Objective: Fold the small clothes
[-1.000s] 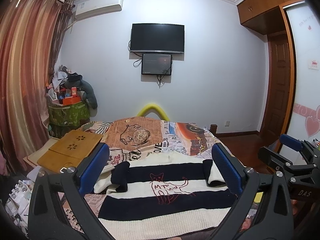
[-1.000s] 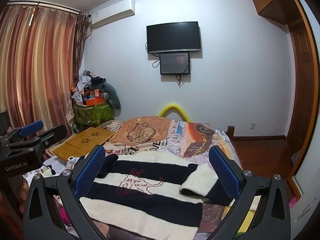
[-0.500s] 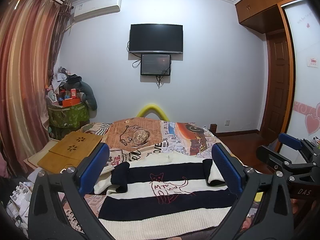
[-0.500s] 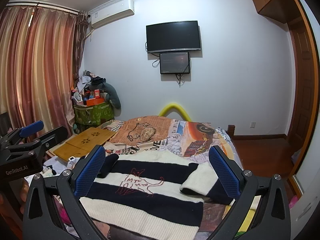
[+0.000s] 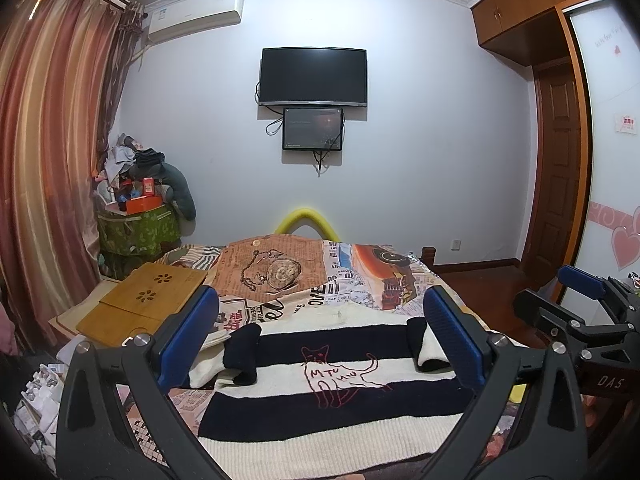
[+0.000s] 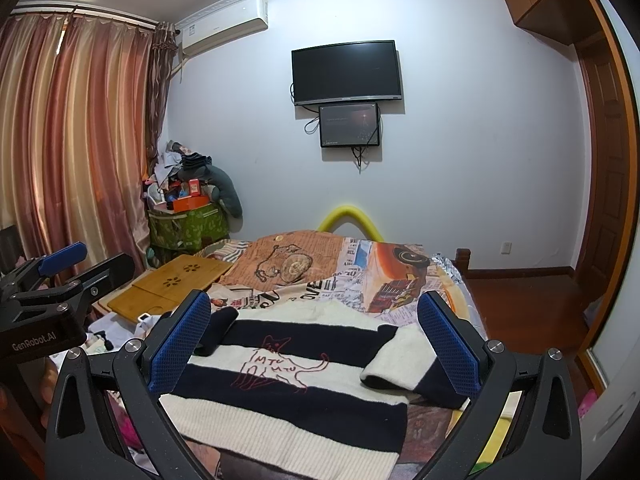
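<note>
A small knitted sweater with black and cream stripes and a red cat outline lies flat on the bed, front up. Both sleeves are folded inward, the left sleeve and the right sleeve. My left gripper hovers above the sweater's near half, open and empty. In the right wrist view my right gripper also hangs over the sweater, open with nothing between its blue pads. Each gripper shows at the edge of the other's view.
The bed carries a patchwork newspaper-print cover. A wooden lap tray lies at its left edge, with clutter below. A green box piled with things stands by the curtain. A door and wardrobe are on the right.
Both cameras have shifted only slightly. The sweater lies as before and both grippers stay open.
</note>
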The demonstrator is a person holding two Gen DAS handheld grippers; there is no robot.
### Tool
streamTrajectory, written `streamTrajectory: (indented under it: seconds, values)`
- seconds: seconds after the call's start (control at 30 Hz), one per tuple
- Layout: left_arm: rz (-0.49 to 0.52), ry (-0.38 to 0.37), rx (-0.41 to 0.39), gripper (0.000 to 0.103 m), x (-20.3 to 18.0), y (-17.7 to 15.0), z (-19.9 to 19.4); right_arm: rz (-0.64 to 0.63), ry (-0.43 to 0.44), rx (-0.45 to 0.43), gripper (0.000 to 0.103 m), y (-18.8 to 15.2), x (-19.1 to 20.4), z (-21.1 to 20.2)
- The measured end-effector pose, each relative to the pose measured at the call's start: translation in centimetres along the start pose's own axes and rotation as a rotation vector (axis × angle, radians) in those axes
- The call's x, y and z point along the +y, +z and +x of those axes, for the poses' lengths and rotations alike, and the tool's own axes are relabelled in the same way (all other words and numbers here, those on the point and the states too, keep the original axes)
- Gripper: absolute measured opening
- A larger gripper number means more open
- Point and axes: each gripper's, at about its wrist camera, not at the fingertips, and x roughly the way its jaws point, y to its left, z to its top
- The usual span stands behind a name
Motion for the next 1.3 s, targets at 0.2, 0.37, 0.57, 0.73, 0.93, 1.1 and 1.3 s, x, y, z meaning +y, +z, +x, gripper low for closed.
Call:
streamTrajectory:
  seconds: [0.2,0.37,0.57,0.73,0.93,1.1,1.3]
  values:
    - [0.001,0.0,0.0,0.103,0.0,-0.1,0.1,0.001,-0.001,0.0,0.103,0.0,-0.1,0.0]
    - [-0.004,0.001,0.002,0.103,0.1,-0.2,0.1,0.006,-0.004,0.002,0.103,-0.1,0.2,0.0]
    - [0.003,-0.004,-0.002,0.103,0.2,-0.2,0.6,0.011,-0.014,0.011,0.103,0.0,-0.1,0.3]
    - [-0.001,-0.016,0.016,0.103,1.0,0.3,2.8,0.024,-0.028,0.034,0.103,0.0,-0.7,1.4]
    - [0.044,-0.02,0.089,0.103,1.7,1.2,9.0,0.035,-0.058,0.082,0.103,0.1,-2.6,4.7]
    - [0.115,0.026,0.178,0.103,2.4,1.2,16.3,0.027,-0.083,0.142,0.103,-0.3,-4.7,8.7]
    - [0.122,0.039,0.378,0.103,4.9,0.3,26.6,0.01,-0.077,0.26,0.103,-0.6,-8.0,14.4]
